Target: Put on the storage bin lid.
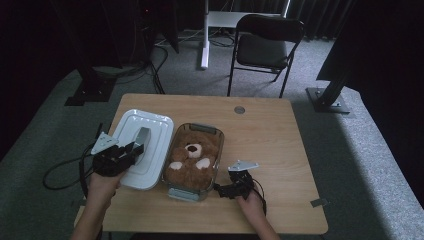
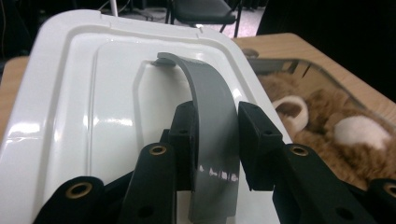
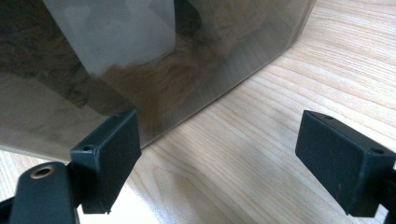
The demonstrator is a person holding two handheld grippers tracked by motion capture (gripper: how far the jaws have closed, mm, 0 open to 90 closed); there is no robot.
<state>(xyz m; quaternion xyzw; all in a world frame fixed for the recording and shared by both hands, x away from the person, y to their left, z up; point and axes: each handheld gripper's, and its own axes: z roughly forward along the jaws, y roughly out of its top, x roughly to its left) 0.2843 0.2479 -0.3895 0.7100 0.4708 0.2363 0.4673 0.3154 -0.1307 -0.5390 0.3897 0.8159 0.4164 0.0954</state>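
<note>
- Two jobs left — lid (image 1: 141, 148) carried right, then seated on the teddy's container (image 1: 194, 155).
- Left hand-held gripper (image 1: 134, 148) grasps the lid's grey handle (image 2: 210, 121), left of the container.
- Right hand-held gripper (image 1: 231, 187) released, near the container's right corner on the surface (image 1: 270, 140).

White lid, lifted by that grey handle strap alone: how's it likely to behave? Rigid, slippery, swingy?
The white lid looks like moulded, glossy plastic: probably rigid and light. The left gripper is shut on the grey handle, a thin arched strap, so the lid may swing or tilt beneath it. The strap's smooth sheen hints it could slide between the pads.
</note>
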